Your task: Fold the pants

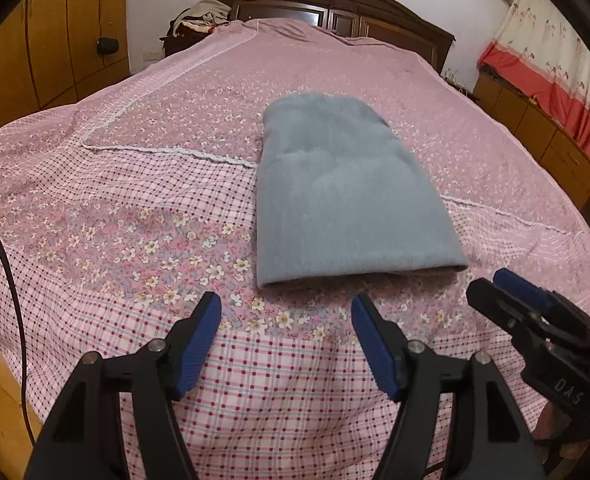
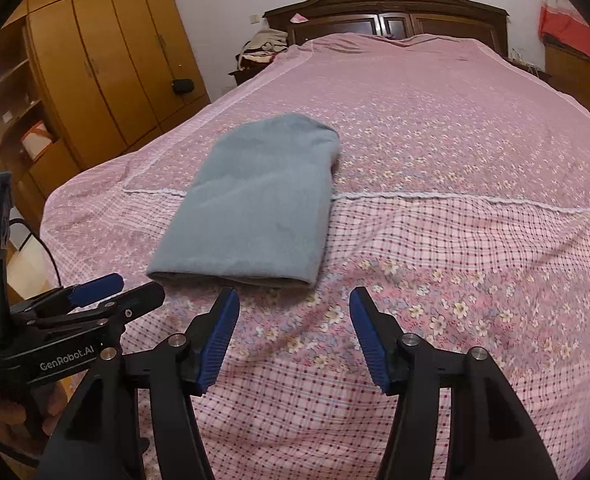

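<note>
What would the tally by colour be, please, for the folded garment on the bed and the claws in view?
Grey: 1, the folded pants.
Black with blue pads: 2, the left claw and the right claw, both open and empty.
Total: 3.

A home bedroom: a wide bed (image 2: 435,128) under a pink floral-and-check bedspread (image 1: 135,208), backed by a dark carved wooden headboard (image 2: 387,12). Tall wooden wardrobes (image 2: 107,60) line one wall, a red-and-cream curtain (image 1: 543,64) hangs over low cabinets (image 1: 535,128), and clothes (image 1: 203,16) lie heaped on a nightstand.
</note>
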Action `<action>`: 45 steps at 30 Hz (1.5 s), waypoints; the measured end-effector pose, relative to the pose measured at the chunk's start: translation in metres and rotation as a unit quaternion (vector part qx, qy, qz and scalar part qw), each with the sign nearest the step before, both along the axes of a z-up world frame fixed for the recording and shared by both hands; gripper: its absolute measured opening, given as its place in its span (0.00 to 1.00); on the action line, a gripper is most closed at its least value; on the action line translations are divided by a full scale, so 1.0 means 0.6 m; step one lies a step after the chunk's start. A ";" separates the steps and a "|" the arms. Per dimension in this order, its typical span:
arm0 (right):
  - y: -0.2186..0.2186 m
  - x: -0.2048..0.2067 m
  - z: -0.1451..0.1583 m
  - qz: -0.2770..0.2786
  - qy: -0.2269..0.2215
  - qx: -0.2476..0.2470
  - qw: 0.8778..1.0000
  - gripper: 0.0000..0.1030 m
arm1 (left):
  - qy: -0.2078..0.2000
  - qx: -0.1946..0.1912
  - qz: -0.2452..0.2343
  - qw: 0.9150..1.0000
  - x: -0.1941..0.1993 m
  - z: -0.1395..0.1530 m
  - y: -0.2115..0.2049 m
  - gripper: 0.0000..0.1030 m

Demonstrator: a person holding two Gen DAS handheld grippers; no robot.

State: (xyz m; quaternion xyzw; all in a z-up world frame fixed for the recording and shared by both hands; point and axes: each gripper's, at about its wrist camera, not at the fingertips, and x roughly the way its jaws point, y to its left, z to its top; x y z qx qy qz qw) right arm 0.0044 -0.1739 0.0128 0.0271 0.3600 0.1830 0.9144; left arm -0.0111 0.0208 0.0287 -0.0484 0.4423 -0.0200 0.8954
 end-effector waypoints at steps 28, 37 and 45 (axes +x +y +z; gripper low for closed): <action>0.003 0.011 -0.033 -0.016 0.035 0.012 0.999 0.57 | 0.010 -0.011 0.001 1.000 0.003 -0.020 0.000 0.69; 0.000 0.009 -0.029 -0.016 0.034 0.012 0.999 0.57 | 0.011 -0.011 0.004 1.000 0.004 -0.021 0.000 0.69; 0.003 0.008 -0.027 -0.015 0.034 0.011 0.999 0.57 | 0.011 -0.011 0.004 1.000 0.004 -0.022 -0.001 0.69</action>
